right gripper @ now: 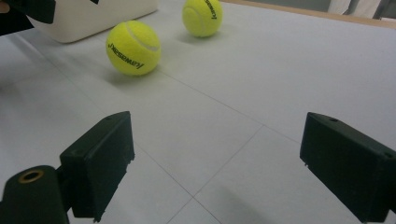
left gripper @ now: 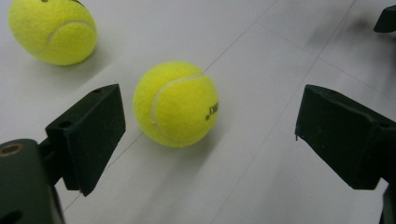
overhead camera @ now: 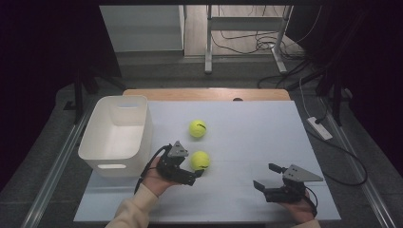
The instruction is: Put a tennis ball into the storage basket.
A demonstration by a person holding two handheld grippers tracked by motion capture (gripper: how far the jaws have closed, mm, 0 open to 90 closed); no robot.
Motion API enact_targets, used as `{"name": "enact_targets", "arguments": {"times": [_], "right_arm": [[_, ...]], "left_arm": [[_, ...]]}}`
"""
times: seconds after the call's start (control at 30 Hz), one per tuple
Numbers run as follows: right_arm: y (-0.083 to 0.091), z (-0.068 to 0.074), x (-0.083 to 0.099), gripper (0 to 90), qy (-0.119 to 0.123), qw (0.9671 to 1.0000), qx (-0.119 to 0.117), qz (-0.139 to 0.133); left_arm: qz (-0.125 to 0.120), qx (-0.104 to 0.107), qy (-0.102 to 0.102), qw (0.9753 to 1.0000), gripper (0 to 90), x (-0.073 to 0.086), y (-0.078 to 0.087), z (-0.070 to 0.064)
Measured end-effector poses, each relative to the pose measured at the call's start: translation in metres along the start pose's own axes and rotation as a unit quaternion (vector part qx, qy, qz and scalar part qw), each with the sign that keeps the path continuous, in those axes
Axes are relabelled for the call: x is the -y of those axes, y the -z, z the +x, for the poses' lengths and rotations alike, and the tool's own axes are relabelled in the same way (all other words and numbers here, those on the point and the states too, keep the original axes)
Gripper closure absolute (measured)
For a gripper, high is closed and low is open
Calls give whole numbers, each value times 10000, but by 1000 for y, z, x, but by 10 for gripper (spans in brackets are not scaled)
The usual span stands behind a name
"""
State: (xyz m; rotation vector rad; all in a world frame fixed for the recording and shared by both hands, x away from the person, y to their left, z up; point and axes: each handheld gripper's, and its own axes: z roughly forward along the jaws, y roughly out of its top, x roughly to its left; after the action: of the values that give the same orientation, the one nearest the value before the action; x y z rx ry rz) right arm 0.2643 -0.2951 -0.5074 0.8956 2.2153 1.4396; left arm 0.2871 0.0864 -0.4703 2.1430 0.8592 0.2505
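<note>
Two yellow tennis balls lie on the white table top (overhead camera: pixel 247 137). The nearer ball (overhead camera: pixel 200 160) (left gripper: pixel 175 103) (right gripper: pixel 133 47) rests just ahead of my left gripper (overhead camera: pixel 192 166) (left gripper: pixel 212 140), whose jaws stand wide apart on either side of it without touching it. The ball is closer to the left jaw in the left gripper view. The farther ball (overhead camera: pixel 197 128) (left gripper: pixel 53 31) (right gripper: pixel 202 17) sits a little beyond it. My right gripper (overhead camera: pixel 266 176) (right gripper: pixel 215 149) is open over bare table at the front right, with nothing between its jaws.
A white plastic bin (overhead camera: pixel 90 137) (right gripper: pixel 93 16) stands at the table's left, right beside my left hand. A wooden edge (overhead camera: pixel 204 94) runs along the table's far side. Beyond it are floor, desk legs and cables.
</note>
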Motion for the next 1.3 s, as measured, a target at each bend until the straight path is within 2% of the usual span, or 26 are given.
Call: {"name": "enact_targets", "arguments": {"times": [0.3, 0.6, 0.8, 1.1, 1.3], "right_arm": [[-1, -2, 1, 99, 7, 10000, 30, 37], [-1, -2, 2, 100, 16, 10000, 52, 74], [-3, -3, 1, 100, 24, 9999, 51, 91], [-5, -2, 1, 100, 52, 9999, 50, 84], [-5, -3, 0, 100, 58, 9999, 39, 99]], "left_arm": [[56, 37, 55, 10000, 88, -5, -9, 6], [272, 45, 43, 9996, 82, -14, -21, 11], [432, 35, 128, 9990, 69, -18, -31, 14], [616, -3, 131, 9980, 50, -20, -38, 14], [796, -32, 93, 9968, 42, -20, -49, 15]]}}
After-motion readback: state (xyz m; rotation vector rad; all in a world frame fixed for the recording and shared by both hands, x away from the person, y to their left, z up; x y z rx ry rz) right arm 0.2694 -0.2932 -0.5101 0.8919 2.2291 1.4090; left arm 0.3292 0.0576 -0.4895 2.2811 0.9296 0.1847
